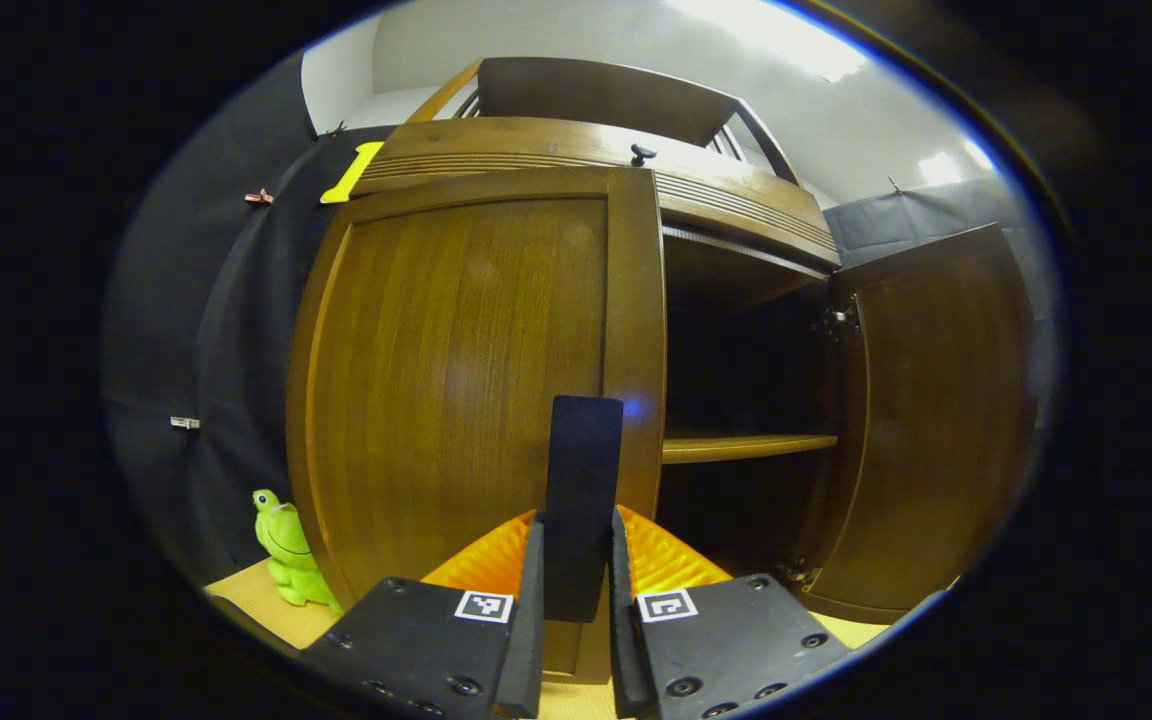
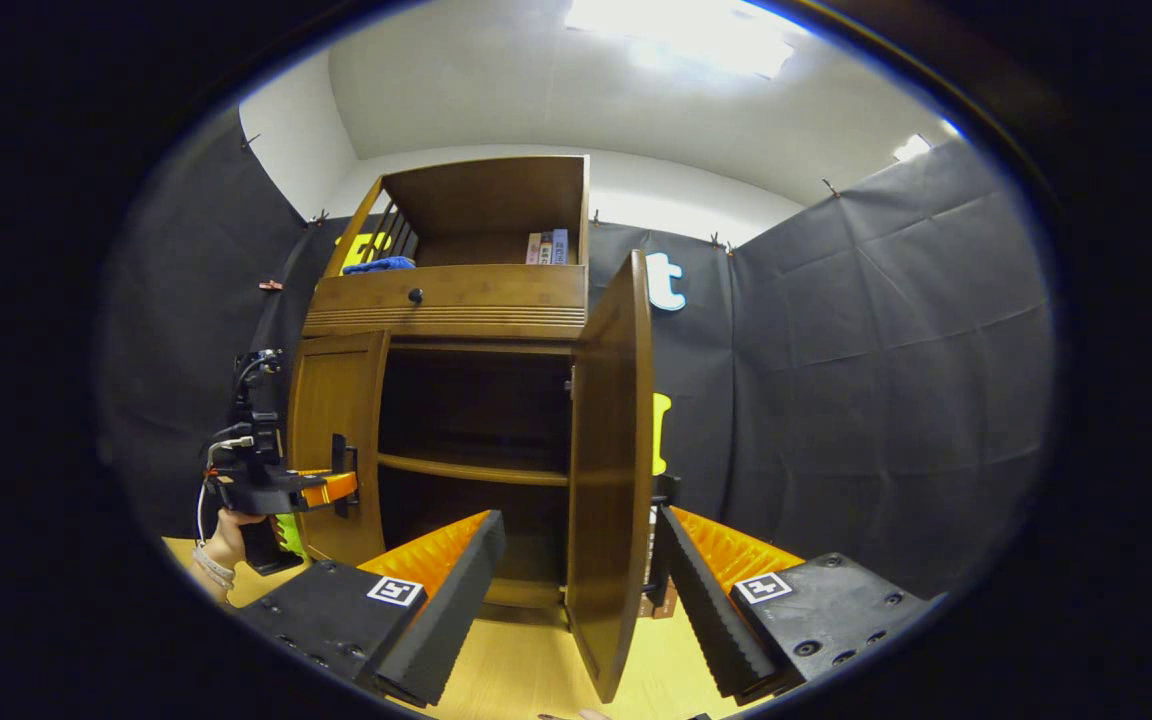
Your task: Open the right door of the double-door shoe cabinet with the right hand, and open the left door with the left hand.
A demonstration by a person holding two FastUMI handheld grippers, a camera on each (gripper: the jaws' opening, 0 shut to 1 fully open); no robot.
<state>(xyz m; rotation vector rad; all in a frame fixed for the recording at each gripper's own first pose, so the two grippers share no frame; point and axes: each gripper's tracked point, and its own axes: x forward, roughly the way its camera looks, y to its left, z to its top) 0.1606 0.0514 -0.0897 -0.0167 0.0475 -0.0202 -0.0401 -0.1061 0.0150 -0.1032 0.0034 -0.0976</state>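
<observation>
At the shoe cabinet (image 2: 446, 300), right door (image 2: 611, 470) already stands wide open between the right gripper (image 2: 576, 590)'s parted jaws. Left door (image 1: 466, 390) remains closed; left gripper (image 1: 576, 640)'s jaws clamp its dark handle (image 1: 584, 500), pull pending.

cabinet interior (image 1: 736, 380) too dark, book spines (image 2: 546, 248) too small
</observation>
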